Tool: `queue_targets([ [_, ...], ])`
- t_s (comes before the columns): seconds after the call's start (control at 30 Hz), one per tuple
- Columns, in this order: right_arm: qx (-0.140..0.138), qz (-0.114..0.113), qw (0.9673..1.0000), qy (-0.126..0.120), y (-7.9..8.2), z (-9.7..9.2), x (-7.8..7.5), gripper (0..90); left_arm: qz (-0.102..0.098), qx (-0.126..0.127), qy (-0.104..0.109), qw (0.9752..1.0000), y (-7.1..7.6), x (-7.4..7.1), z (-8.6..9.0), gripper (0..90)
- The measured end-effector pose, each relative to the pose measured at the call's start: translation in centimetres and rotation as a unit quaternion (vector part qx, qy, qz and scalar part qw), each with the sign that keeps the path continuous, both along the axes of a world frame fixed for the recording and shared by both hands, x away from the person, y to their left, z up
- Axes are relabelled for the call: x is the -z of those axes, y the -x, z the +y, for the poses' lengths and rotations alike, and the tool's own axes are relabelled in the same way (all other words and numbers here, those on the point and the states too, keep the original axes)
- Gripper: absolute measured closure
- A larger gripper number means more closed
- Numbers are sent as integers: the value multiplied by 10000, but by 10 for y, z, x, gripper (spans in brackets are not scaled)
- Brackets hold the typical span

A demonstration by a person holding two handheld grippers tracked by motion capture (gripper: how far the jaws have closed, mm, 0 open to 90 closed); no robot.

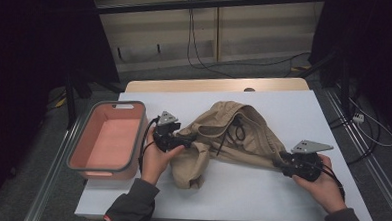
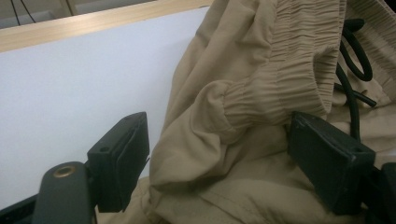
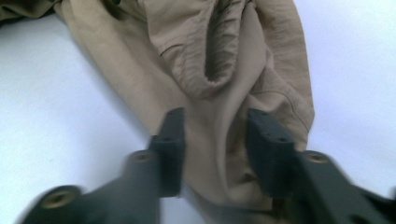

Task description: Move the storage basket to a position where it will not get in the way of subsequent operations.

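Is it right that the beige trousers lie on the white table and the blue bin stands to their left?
Not quite: the bin is pink with a grey rim, not blue, as the high view shows. The rest holds: the beige trousers lie on the white table, and the bin stands to their left.

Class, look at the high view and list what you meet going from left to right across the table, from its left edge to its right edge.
Pink bin → left gripper → tan trousers → right gripper
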State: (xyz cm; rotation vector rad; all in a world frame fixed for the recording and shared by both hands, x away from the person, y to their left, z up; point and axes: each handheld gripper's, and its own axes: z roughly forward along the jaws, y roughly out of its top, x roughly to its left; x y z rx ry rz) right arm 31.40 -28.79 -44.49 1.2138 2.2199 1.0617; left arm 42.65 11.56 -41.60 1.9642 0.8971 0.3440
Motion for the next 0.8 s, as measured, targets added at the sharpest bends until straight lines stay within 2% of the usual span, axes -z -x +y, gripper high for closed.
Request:
queue_targets([
  [0.1, 13, -41, 10000, -77, -1, 2, 0, 480, 21, 116, -62, 9999, -1, 4, -3, 206],
  [0.2, -10, -81, 9999, -118, -2, 4, -1, 454, 41, 190, -120, 9997, -1, 5, -4, 206],
  [0.33, -46, -100, 9998, -170, -4, 9, 1, 444, -54, 200, -160, 9997, -2, 6, -8, 211],
  [0.47, -52, -109, 9998, -147, -6, 15, 2, 444, -223, 327, -273, 9988, -3, 10, -14, 239],
  [0.53, -43, -132, 9998, -138, -8, 17, 3, 454, -288, 332, -244, 9987, -4, 12, -17, 257],
  [0.67, -11, -145, 9998, -98, -11, 18, 4, 467, -352, 406, -220, 9983, -5, 15, -19, 344],
  [0.8, 24, -192, 9997, -127, -11, 16, 3, 461, -316, 375, -305, 9983, -5, 15, -19, 520],
])
